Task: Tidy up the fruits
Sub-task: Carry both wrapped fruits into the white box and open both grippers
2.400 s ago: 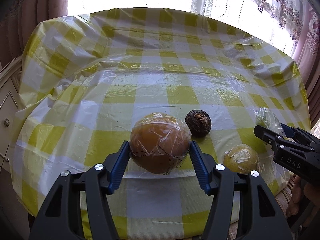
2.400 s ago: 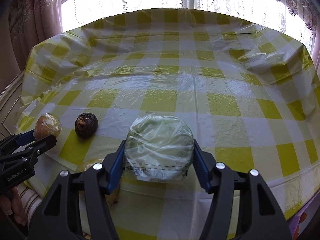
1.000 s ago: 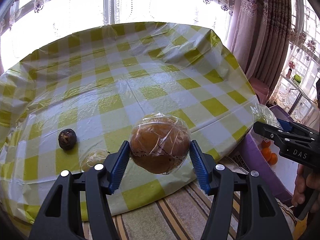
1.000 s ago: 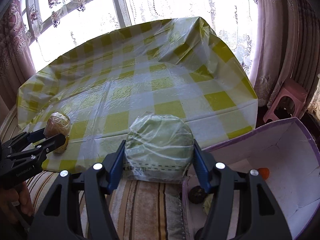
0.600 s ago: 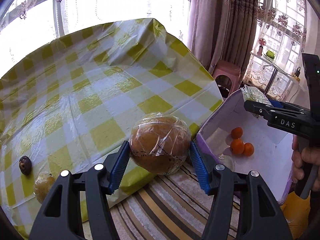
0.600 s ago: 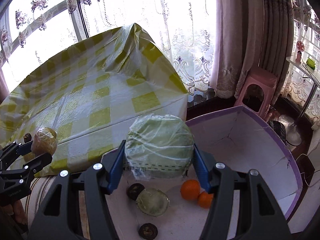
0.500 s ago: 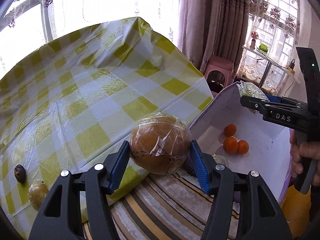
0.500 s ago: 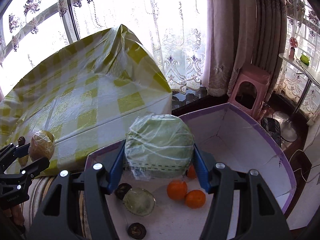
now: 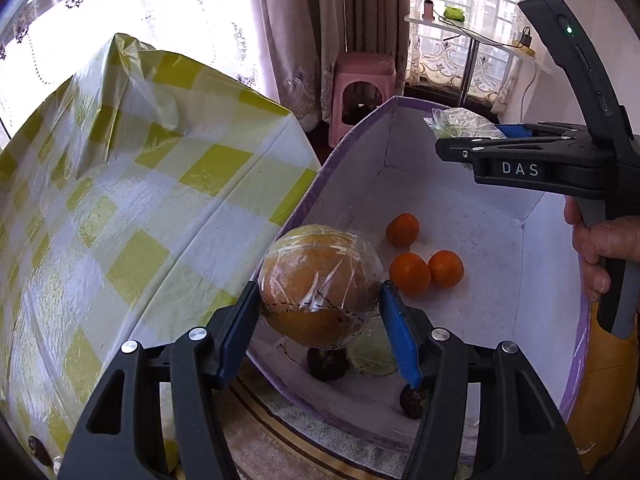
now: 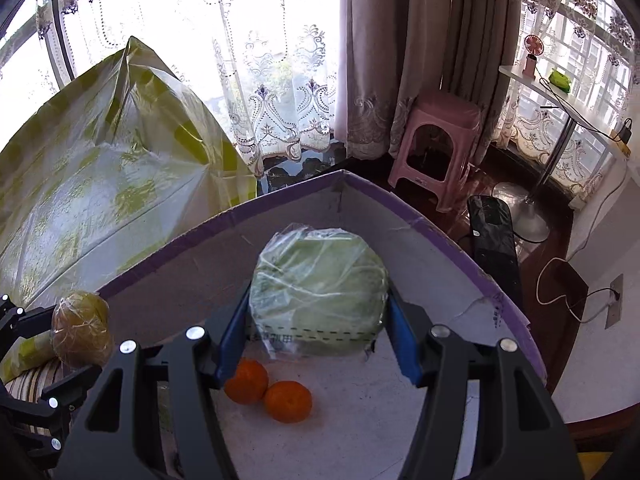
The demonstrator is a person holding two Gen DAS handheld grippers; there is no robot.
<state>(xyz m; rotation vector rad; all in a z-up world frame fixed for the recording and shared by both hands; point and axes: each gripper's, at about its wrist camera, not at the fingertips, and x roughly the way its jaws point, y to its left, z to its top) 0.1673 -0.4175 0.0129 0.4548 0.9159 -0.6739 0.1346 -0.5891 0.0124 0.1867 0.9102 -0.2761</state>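
Observation:
My left gripper is shut on a plastic-wrapped orange-brown fruit and holds it over the near rim of a white box with purple edges. My right gripper is shut on a plastic-wrapped green fruit and holds it above the inside of the same box. The right gripper also shows in the left wrist view, over the box's far side. On the box floor lie three oranges, a wrapped green fruit and two dark round fruits.
The table with the yellow checked cloth stands left of the box. A dark fruit lies at its near edge. A pink stool, curtains and a fan stand stand beyond the box. A striped rug lies below.
Both grippers have swung right from the table to the box, each still holding its fruit. The right one is now above the box's inside, the left one over its near rim.

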